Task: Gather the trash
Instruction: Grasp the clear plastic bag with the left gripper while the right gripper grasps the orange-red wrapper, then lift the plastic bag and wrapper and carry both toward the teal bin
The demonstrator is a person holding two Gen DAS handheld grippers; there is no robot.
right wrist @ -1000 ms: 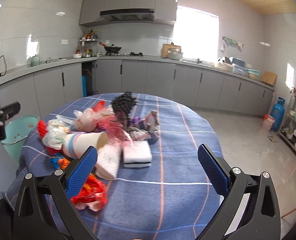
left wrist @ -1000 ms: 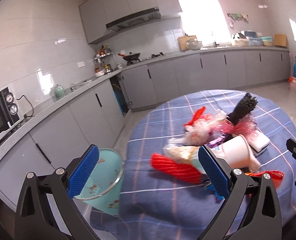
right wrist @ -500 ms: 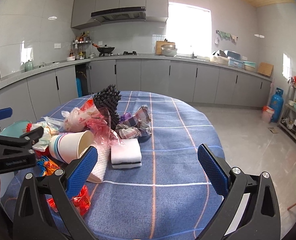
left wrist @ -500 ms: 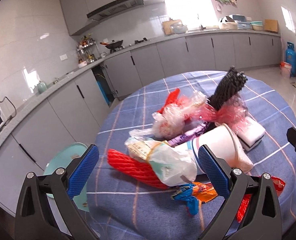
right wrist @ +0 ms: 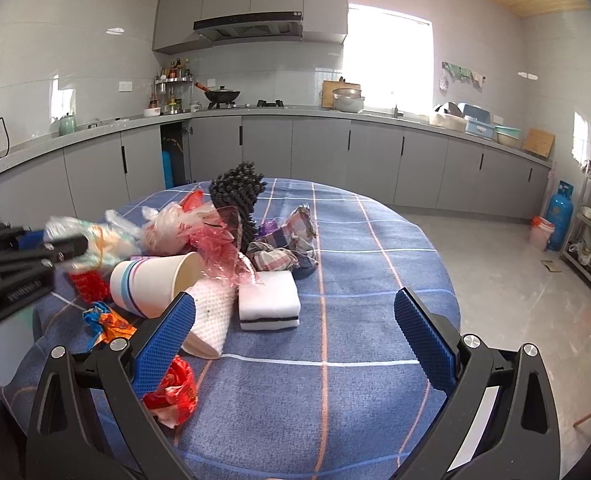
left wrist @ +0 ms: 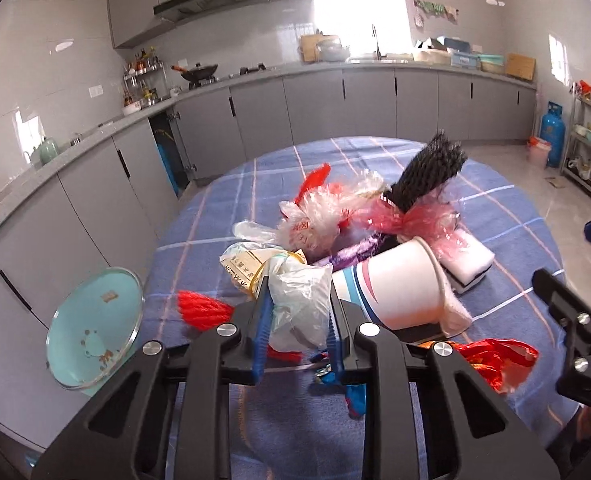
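Between my left fingers (left wrist: 264, 312) sat the crumpled plastic bag (left wrist: 295, 300), pinched from both sides at the near edge of the tabletop (left wrist: 223, 208). My left gripper (left wrist: 297, 328) was plainly the nearer one (the right gripper (right wrist: 293, 332) hung spread wide and empty over bare cloth). Just beyond lay the paper cup (left wrist: 399, 288) on its side, mouth toward my right. Off the tabletop's left edge, lower down, waited the teal bin (left wrist: 95, 324), so I judged the bag should swing leftward.
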